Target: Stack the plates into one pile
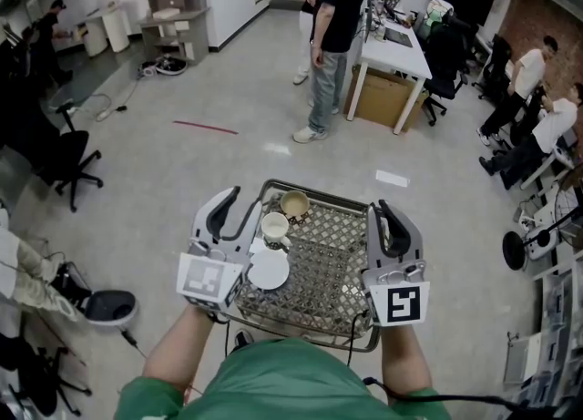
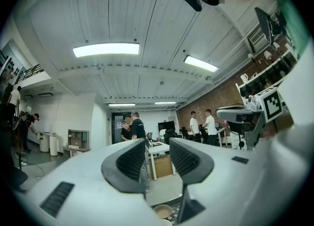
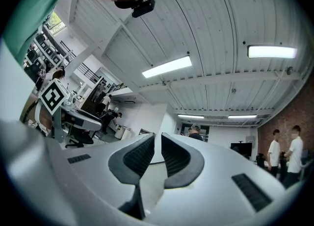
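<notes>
On the wire tray (image 1: 339, 259) a white plate (image 1: 269, 270), perhaps already a pile, is seen beside two cups (image 1: 275, 227). The left hand-held gripper (image 2: 157, 144) is held wide and the right hand-held gripper (image 3: 157, 137) narrow, both empty. Any grip should be taken at the rim.

Pale grey floor (image 1: 182, 181) all around; white desk (image 1: 401, 49) at one o'clock, black office chair (image 1: 71, 158) at nine, brick wall (image 1: 547, 4) at two, strip lights (image 2: 106, 49) glowing overhead.

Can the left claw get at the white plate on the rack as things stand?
Probably, after pulling back: the plate lies bare beside the open left claw, behind its tips; only a cup crowds its far edge.
</notes>
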Tool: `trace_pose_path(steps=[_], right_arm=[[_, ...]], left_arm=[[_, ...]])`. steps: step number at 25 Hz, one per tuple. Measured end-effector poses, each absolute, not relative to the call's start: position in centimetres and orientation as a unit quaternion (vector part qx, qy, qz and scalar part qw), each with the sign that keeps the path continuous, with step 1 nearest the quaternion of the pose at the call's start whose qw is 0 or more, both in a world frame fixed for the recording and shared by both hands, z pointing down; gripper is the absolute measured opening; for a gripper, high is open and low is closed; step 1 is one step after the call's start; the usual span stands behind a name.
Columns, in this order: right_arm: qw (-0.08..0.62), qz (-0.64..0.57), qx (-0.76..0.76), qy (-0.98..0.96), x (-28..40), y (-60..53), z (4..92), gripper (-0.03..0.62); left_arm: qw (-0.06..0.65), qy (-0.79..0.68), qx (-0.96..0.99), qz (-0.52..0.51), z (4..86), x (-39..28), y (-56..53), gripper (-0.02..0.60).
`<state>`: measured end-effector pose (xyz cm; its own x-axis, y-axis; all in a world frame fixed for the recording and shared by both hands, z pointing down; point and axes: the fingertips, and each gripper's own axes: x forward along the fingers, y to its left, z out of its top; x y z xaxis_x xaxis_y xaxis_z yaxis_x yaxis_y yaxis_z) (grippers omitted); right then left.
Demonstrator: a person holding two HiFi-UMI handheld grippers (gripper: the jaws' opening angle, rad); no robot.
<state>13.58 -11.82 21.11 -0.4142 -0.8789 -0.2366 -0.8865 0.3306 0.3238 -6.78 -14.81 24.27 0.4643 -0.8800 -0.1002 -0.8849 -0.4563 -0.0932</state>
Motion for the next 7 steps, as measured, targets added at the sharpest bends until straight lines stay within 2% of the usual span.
trace_pose_path(steps=[7], right_arm=[[0.014, 0.208, -0.538, 0.817, 15.1, -11.6, 21.0, 0.06]], left_arm=[[0.065, 0.521, -0.851, 0.015, 24.3, -5.3, -14.5, 0.17]])
